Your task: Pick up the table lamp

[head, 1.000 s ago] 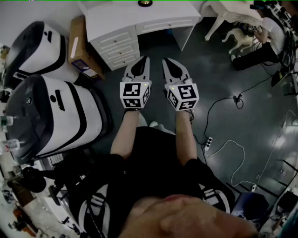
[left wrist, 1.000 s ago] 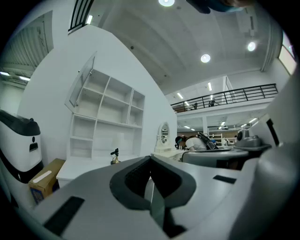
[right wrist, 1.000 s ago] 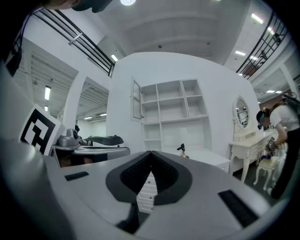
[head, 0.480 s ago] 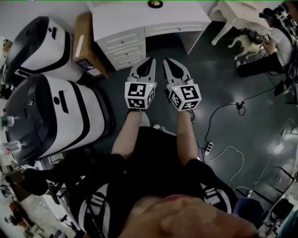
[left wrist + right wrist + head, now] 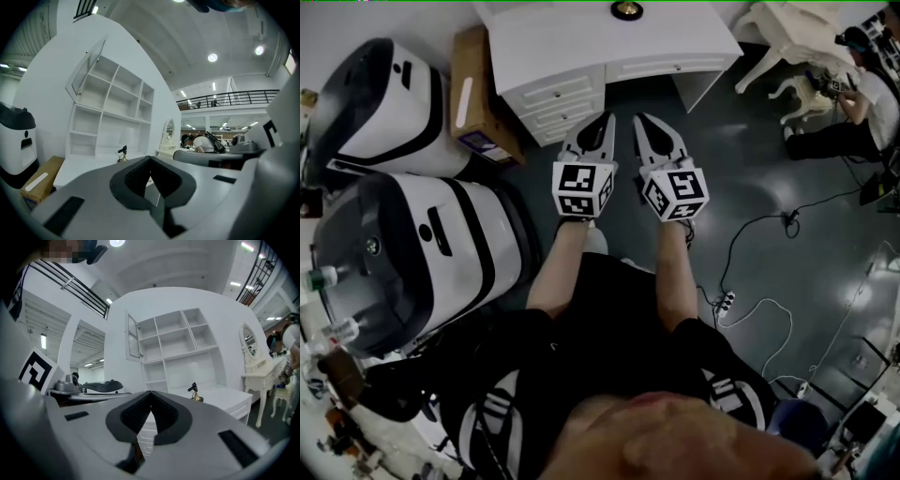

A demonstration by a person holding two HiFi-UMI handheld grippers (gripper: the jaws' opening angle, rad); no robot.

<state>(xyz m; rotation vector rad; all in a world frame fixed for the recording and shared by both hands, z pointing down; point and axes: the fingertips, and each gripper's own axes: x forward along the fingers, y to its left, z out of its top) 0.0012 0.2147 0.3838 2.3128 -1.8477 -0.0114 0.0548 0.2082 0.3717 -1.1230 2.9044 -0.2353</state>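
Observation:
The table lamp (image 5: 626, 9), small with a gold base and a dark head, stands on the white desk (image 5: 581, 42) at the top edge of the head view. It also shows in the left gripper view as the lamp (image 5: 123, 153) and in the right gripper view as the lamp (image 5: 194, 393), well beyond the jaws. My left gripper (image 5: 605, 120) (image 5: 151, 158) and right gripper (image 5: 642, 120) (image 5: 151, 392) are held side by side over the dark floor, short of the desk drawers. Both are shut with nothing between the jaws.
A cardboard box (image 5: 473, 94) leans left of the desk. Two large white and black machines (image 5: 403, 253) (image 5: 375, 103) stand at the left. Cables and a power strip (image 5: 724, 302) lie on the floor at the right. A white dressing table (image 5: 787, 37) and a person (image 5: 853, 94) are far right.
The desk and lamp have drawn nearer in the head view as both grippers moved forward toward them together. The jaws stayed shut.

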